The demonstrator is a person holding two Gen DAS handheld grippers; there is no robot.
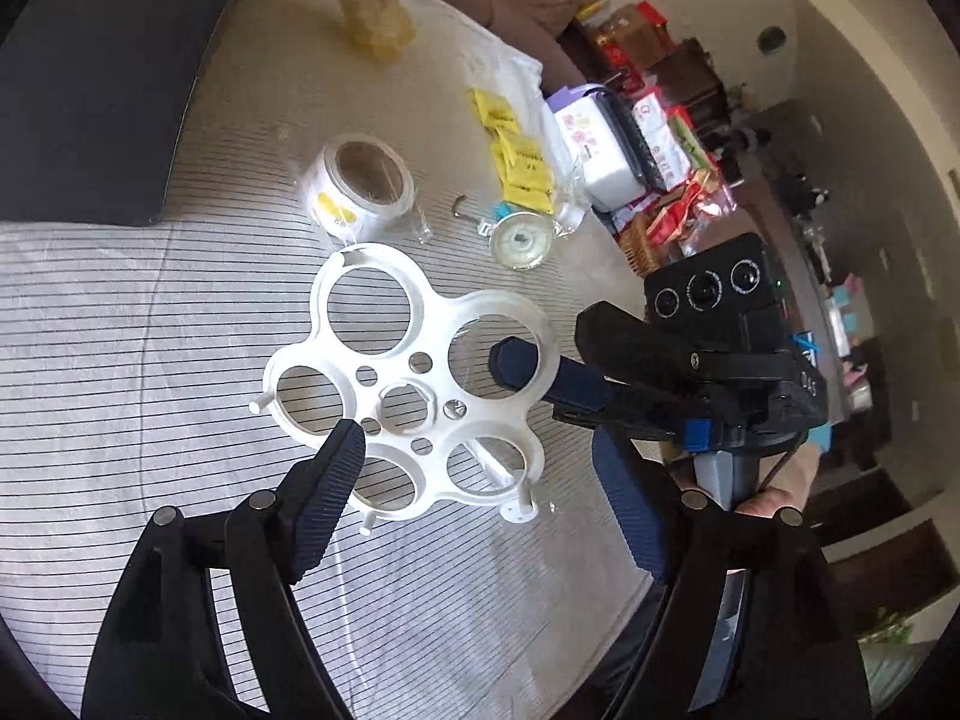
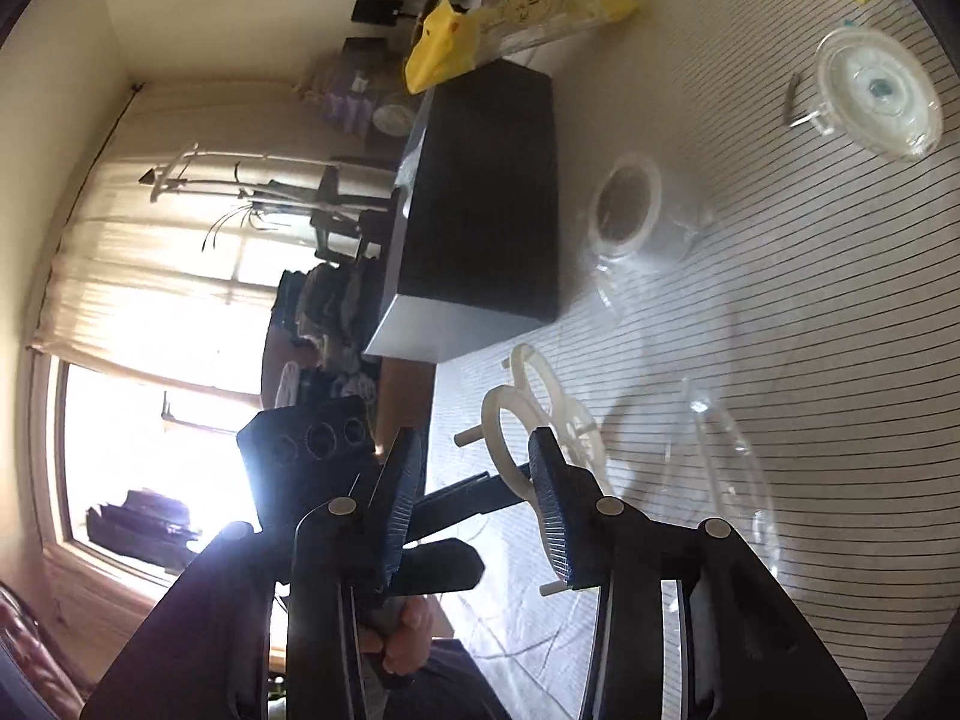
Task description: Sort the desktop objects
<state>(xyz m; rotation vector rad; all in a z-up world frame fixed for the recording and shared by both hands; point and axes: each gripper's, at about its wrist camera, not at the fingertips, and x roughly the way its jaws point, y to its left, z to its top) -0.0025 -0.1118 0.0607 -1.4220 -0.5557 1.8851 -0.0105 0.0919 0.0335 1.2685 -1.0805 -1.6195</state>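
Note:
A white plastic rack with several round holes [image 1: 408, 384] is held above the striped tablecloth [image 1: 120, 330]. It shows edge-on in the right wrist view [image 2: 528, 414]. My left gripper [image 1: 480, 456] is open around the rack, its left fingertip [image 1: 342, 450] touching the rack's lower left part. My right gripper [image 2: 474, 468] is open, one finger [image 1: 516, 363] poking through a ring of the rack. A tape roll in clear wrap [image 1: 360, 186], a round clear lid [image 1: 519, 240] and yellow packets [image 1: 519, 162] lie beyond.
A black box [image 1: 90, 90] stands at the table's left; it also shows in the right wrist view [image 2: 480, 210]. A yellow bag [image 1: 372, 6] lies at the far edge. Tissue packs and snack boxes [image 1: 630, 150] crowd the right side. Clear plastic wrap [image 2: 720, 456] lies on the cloth.

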